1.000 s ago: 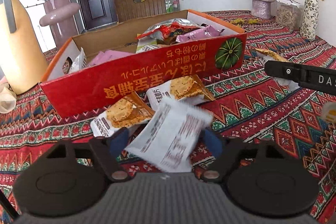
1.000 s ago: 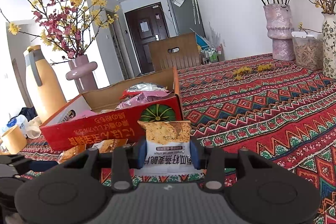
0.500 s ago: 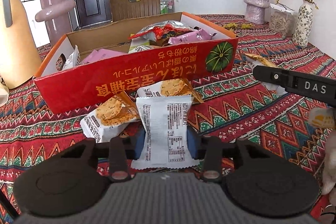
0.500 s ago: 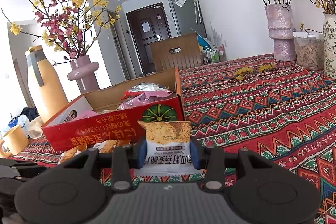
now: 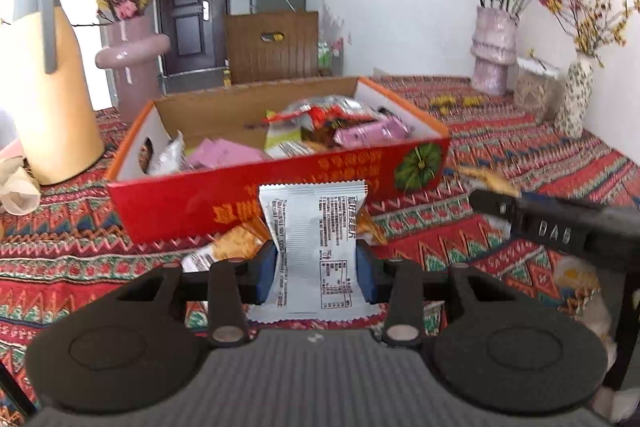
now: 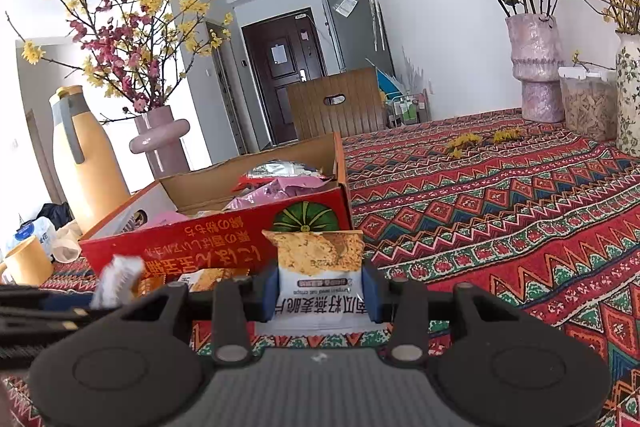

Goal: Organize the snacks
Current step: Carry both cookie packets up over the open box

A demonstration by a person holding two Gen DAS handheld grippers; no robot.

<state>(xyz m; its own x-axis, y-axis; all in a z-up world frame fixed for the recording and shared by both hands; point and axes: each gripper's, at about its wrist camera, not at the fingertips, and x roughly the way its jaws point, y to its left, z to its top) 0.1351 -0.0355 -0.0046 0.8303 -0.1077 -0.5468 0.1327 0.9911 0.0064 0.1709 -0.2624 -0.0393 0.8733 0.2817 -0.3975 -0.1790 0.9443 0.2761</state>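
Red cardboard box (image 5: 248, 203) holds mixed snack packets (image 5: 360, 131); before it, your left gripper (image 5: 316, 269) clamps a silver packet (image 5: 312, 227), your right gripper (image 6: 318, 291) an oat-crisp packet (image 6: 316, 255).

White snack packet (image 5: 316, 247) upright before red box (image 5: 280, 183); oat-crisp packet (image 6: 320, 279) upright.

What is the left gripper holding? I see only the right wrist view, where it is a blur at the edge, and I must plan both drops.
Observer: The left gripper is shut on a white packet, its printed back facing the camera.
Operator: My right gripper holds an orange-topped packet. Where is room in the red box?
Observer: In the left wrist view its left half holds only flat pink packets and a silver packet; the heap sits at its right end.
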